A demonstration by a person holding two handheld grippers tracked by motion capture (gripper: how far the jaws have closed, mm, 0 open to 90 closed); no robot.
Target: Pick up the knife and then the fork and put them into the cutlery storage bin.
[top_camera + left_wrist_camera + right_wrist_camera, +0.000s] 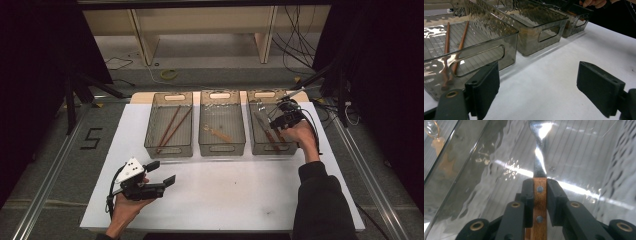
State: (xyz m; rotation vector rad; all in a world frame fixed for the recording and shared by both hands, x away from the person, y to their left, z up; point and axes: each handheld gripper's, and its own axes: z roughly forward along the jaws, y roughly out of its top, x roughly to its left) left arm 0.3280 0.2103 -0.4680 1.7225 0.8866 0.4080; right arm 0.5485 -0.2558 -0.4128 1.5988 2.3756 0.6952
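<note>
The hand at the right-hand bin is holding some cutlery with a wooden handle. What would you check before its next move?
1. Grip: the right gripper has its jaws clamped on both sides of the utensil's wooden handle: ok.
2. Utensil straight between the jaws: ok.
3. Over the right bin: ok.
4. Which utensil it is: metal neck visible, head cut off: cannot tell.
5. Clearance from the utensils already in that bin: cannot tell.
6. Left gripper open, out of the way near the table's front: ok.

Left tongs (164,172) low and wide open — right tongs (274,120) extended forward, jaws clamped tight.
</note>
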